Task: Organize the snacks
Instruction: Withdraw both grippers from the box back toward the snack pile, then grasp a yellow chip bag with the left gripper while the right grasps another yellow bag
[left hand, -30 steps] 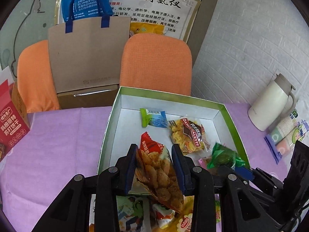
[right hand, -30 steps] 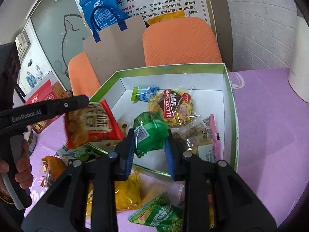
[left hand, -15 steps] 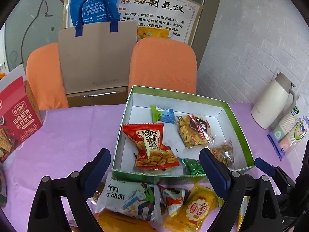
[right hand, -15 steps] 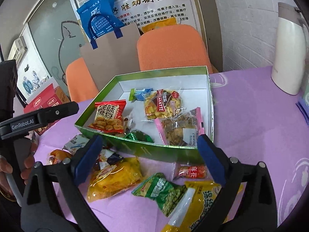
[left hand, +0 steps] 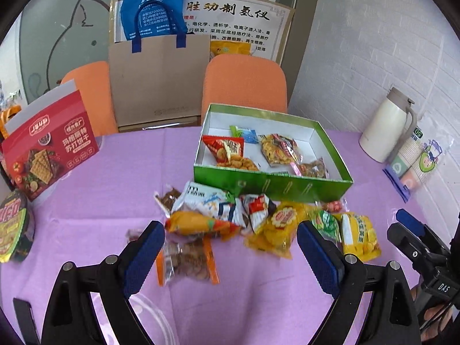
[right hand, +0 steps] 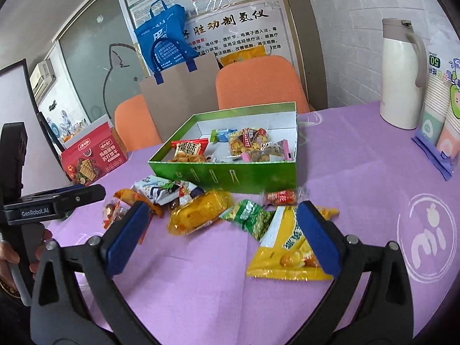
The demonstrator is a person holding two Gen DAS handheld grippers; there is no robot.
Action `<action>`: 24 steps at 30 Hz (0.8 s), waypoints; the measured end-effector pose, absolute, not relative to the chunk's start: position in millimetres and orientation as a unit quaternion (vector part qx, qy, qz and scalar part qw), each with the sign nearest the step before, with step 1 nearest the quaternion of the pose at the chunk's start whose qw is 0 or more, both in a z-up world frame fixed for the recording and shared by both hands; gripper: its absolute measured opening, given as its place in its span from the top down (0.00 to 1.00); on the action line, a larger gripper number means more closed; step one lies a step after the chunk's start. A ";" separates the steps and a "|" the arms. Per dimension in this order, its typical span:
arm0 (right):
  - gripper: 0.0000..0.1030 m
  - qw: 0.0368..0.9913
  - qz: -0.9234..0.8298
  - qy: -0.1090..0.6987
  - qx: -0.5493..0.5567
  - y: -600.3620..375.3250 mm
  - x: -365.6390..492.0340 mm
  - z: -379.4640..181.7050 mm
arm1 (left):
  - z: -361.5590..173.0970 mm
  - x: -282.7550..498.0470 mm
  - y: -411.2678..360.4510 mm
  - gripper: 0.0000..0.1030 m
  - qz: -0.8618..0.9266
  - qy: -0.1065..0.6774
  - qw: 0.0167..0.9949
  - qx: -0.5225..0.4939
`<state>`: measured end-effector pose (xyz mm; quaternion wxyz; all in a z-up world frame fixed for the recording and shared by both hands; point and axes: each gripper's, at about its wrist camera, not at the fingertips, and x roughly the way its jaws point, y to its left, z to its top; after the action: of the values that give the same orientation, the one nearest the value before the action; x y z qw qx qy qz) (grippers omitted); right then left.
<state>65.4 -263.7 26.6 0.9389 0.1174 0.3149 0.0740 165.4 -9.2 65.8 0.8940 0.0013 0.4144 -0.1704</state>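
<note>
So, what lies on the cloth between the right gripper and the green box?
In the right wrist view, loose snacks lie there: a green pea packet, an orange-yellow packet, and a small red packet close to the green box. The right gripper holds nothing.

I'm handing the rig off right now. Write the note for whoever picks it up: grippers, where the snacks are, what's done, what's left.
Left gripper: open, empty; its jaws have just opened.
Right gripper: open, empty; jaws also just opened.
Green box on the purple tablecloth: holds the red chip packet, the blue-green candy, two clear cracker packs and more.
Left to do: the pile in front of the box, including the orange packet, white-blue packet, green pea packet, yellow bag and small red sausage.
</note>
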 end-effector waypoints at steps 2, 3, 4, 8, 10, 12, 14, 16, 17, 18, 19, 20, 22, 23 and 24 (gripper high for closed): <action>0.01 0.939 0.069 0.316 0.117 -264.6 54.4 18.6 | 56.5 151.2 -2.5 0.08 -0.170 0.418 0.893 -0.004; 0.01 0.939 0.069 0.315 0.122 -266.3 49.3 14.2 | 51.2 144.4 -0.3 0.08 -0.169 0.420 0.892 -0.006; 0.01 0.939 0.069 0.313 0.128 -269.1 44.2 9.4 | 46.1 138.2 0.8 0.08 -0.170 0.423 0.890 -0.008; 0.01 0.927 0.039 0.347 0.141 -285.5 36.7 -9.1 | 24.8 117.3 1.3 0.08 -0.186 0.438 0.879 -0.027; 0.01 0.918 0.014 0.371 0.142 -293.0 39.0 -16.9 | 15.1 109.1 -0.6 0.08 -0.194 0.445 0.874 -0.033; 0.01 0.916 0.006 0.375 0.143 -298.2 40.6 -22.2 | 6.4 101.6 -3.5 0.08 -0.195 0.451 0.871 -0.032; 0.01 0.914 -0.007 0.382 0.133 -299.5 46.2 -25.2 | 0.0 96.4 -5.2 0.08 -0.197 0.456 0.868 -0.027; 0.01 0.915 -0.008 0.383 0.127 -297.9 55.3 -26.4 | -3.6 92.4 -4.3 0.08 -0.196 0.459 0.866 -0.025; 0.01 0.914 -0.011 0.386 0.124 -296.2 62.1 -26.5 | -4.2 91.5 -2.6 0.08 -0.194 0.459 0.867 -0.025; 0.01 0.913 -0.014 0.389 0.122 -294.7 67.5 -27.0 | -4.1 90.2 -0.8 0.08 -0.189 0.458 0.868 -0.025; 0.01 0.912 -0.016 0.391 0.118 -292.7 74.3 -27.9 | -3.4 89.6 1.9 0.08 -0.185 0.457 0.870 -0.026; 0.01 0.911 -0.018 0.395 0.115 -291.5 81.4 -30.3 | -2.8 89.1 5.3 0.08 -0.182 0.455 0.871 -0.027; 0.06 0.908 -0.027 0.404 0.104 -290.5 94.2 -37.6 | -1.1 87.9 13.2 0.08 -0.174 0.454 0.873 -0.034; 0.12 0.906 -0.033 0.410 0.101 -291.5 99.0 -42.3 | -0.5 88.0 18.0 0.08 -0.171 0.453 0.874 -0.037; 0.31 0.901 -0.038 0.420 0.103 -293.5 102.2 -47.4 | -0.4 88.2 21.7 0.08 -0.168 0.454 0.874 -0.040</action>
<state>102.2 -293.5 -47.4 0.9011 0.1025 0.4196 -0.0385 88.2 21.7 -0.4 0.8742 -0.0399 0.4539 -0.1679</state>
